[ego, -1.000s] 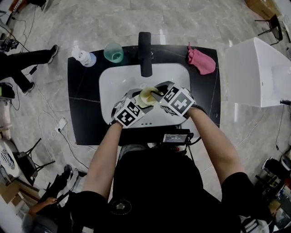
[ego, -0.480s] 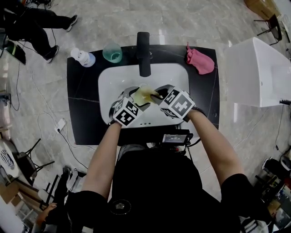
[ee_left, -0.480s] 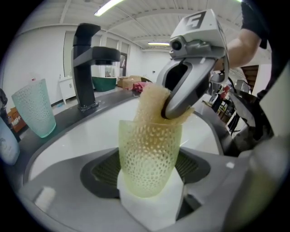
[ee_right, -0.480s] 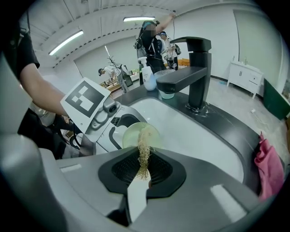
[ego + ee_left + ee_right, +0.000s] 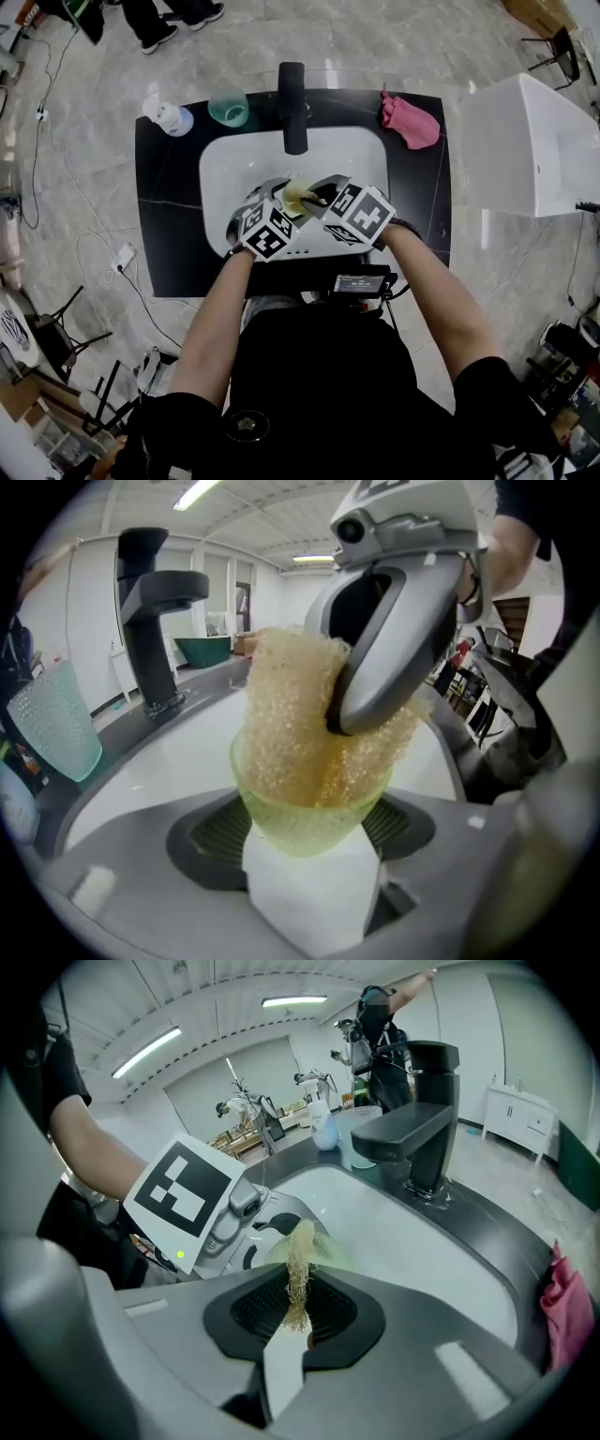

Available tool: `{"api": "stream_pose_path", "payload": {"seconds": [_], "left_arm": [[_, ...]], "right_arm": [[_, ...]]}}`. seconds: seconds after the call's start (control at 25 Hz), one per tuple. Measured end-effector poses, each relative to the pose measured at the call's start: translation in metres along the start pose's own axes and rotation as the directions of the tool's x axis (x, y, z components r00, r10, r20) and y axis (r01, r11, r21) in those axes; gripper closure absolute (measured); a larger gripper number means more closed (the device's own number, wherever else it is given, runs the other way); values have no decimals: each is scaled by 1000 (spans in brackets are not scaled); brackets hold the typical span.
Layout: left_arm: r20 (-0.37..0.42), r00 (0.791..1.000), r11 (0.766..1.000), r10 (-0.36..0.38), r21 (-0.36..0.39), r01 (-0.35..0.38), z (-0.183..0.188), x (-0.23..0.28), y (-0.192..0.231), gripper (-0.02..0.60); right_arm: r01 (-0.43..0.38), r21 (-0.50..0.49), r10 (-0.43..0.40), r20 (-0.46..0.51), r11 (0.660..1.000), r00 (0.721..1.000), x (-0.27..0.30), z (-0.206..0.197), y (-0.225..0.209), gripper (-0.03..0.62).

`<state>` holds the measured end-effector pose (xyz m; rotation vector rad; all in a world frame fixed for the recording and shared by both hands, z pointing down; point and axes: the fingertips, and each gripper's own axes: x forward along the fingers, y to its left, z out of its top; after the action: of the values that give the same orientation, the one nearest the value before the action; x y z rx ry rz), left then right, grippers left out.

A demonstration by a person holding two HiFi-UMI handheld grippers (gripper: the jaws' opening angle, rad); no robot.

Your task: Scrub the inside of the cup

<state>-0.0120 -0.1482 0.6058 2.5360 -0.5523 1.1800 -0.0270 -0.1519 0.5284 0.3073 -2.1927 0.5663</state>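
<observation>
Over the white sink basin, my left gripper is shut on a pale green translucent cup, its pads pressing the cup's lower sides. The cup tilts toward my right gripper. That gripper is shut on a yellow fibrous sponge, which is pushed down into the cup's mouth and fills it. In the right gripper view the sponge shows as a thin strip pinched between the jaws, with the cup's green rim just beyond it. The cup's inner bottom is hidden by the sponge.
A black faucet rises behind the basin. On the black counter stand a teal cup and a white bottle at the back left; a pink cloth lies back right. A white cabinet is to the right.
Both grippers stay over the basin with the cup and sponge, turning only slightly. A person standing at the left has walked round to the top of the view.
</observation>
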Motion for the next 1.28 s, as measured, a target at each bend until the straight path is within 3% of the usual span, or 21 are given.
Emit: {"api": "stream_pose_path", "payload": {"seconds": [0.56, 0.92, 1.28], "left_arm": [[6, 1000, 1000, -12, 5, 11, 0, -2, 0, 221], [3, 1000, 1000, -1, 7, 1, -3, 8, 10, 221], [6, 1000, 1000, -12, 18, 12, 2, 24, 9, 222]], "right_arm": [[124, -57, -124, 2, 991, 992, -12, 0, -31, 551], [95, -19, -96, -19, 995, 995, -5, -10, -18, 551], [84, 38, -85, 28, 996, 996, -2, -4, -14, 551]]}}
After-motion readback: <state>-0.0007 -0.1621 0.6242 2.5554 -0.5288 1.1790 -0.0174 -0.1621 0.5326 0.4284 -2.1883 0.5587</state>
